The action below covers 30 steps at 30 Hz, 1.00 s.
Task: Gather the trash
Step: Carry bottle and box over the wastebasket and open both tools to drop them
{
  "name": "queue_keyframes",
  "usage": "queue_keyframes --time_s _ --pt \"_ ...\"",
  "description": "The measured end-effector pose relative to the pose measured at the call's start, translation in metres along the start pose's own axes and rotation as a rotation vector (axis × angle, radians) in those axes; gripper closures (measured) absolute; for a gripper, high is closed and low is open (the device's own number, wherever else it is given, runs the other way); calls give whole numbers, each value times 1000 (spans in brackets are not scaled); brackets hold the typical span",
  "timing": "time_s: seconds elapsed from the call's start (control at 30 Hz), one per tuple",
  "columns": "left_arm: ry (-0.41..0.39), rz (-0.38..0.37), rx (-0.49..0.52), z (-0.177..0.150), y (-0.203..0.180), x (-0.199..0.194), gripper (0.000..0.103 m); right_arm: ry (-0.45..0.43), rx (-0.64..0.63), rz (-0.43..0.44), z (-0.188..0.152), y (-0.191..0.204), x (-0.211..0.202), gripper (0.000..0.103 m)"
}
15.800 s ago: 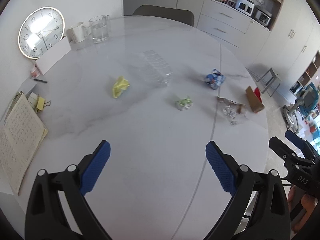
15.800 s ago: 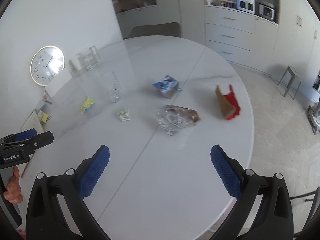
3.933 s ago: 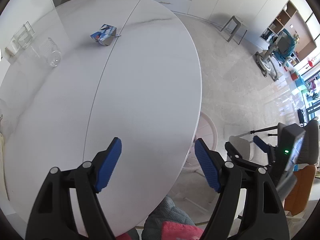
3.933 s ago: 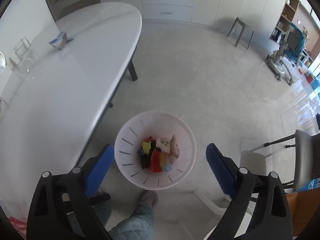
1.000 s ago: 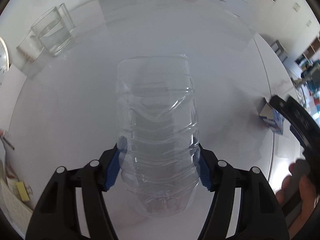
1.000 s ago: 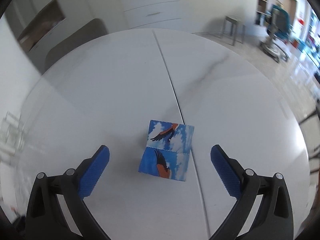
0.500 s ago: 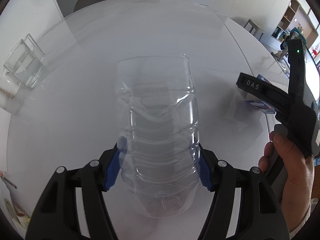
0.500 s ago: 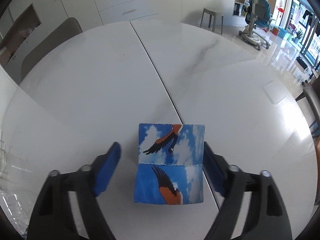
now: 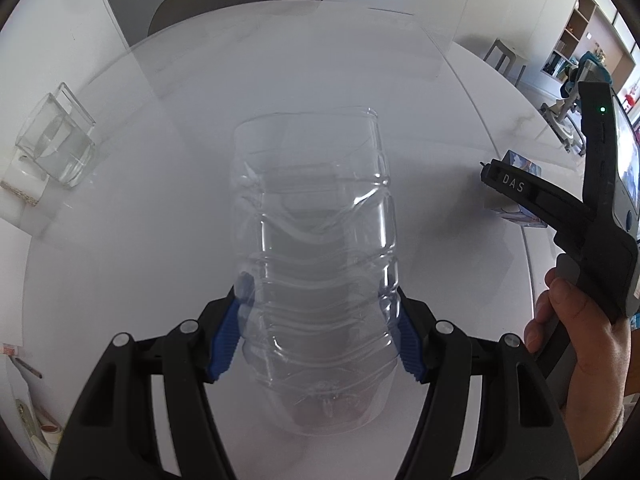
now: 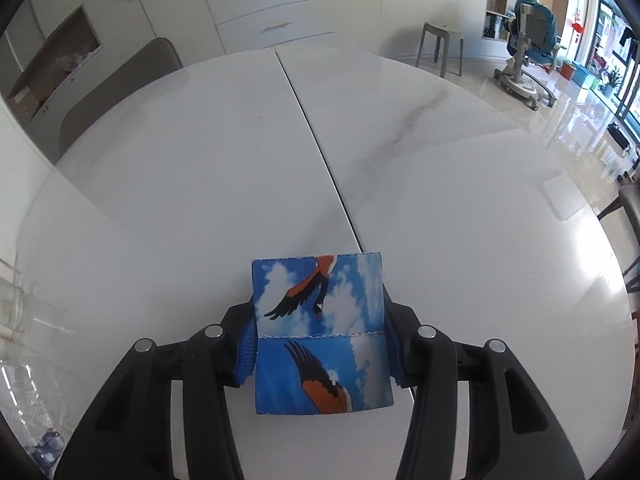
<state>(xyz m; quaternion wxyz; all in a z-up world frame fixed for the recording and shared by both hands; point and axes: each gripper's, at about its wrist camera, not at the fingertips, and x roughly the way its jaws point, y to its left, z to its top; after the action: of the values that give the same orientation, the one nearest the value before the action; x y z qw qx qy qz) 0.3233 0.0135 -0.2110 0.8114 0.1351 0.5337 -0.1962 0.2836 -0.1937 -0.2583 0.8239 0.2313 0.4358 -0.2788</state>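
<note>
Trash is now gripped on both sides: the right tool [image 10: 322, 354] has just closed on the blue carton [image 10: 320, 336], while the left tool [image 9: 318, 334] still clamps the clear bottle [image 9: 316, 264]; both look ready to lift off the tabletop [image 10: 460, 208].

home dining room | marble table [image 10: 440, 184] | drawers [image 10: 272, 12] | stool [image 10: 440, 46] | glass jug [image 9: 60, 148]

Ahead of my left claw [image 9: 318, 336] the counter [image 9: 200, 128] lies bare; a glass jug [image 9: 60, 146] blocks far left, my right claw [image 9: 516, 196] crowds the right.
</note>
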Motion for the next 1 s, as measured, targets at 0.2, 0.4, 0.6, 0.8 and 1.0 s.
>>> queue_keyframes --time_s 0.2,0.4,0.6,0.8,1.0 --pt "-34 5 26 -20 -22 -46 40 -39 -102 73 -9 -18 -61 53" --pt "-62 -18 73 -59 -75 -99 40 -65 -215 123 -26 -73 -143 53" --pt "-103 -74 113 -89 -145 -138 40 -55 -293 120 -47 -154 -203 53" --pt "-91 -134 162 -108 -235 -151 40 -41 -324 86 -54 -244 -231 53" --pt "-40 -209 168 -115 -333 -138 40 -20 -343 112 -44 -332 -229 53"
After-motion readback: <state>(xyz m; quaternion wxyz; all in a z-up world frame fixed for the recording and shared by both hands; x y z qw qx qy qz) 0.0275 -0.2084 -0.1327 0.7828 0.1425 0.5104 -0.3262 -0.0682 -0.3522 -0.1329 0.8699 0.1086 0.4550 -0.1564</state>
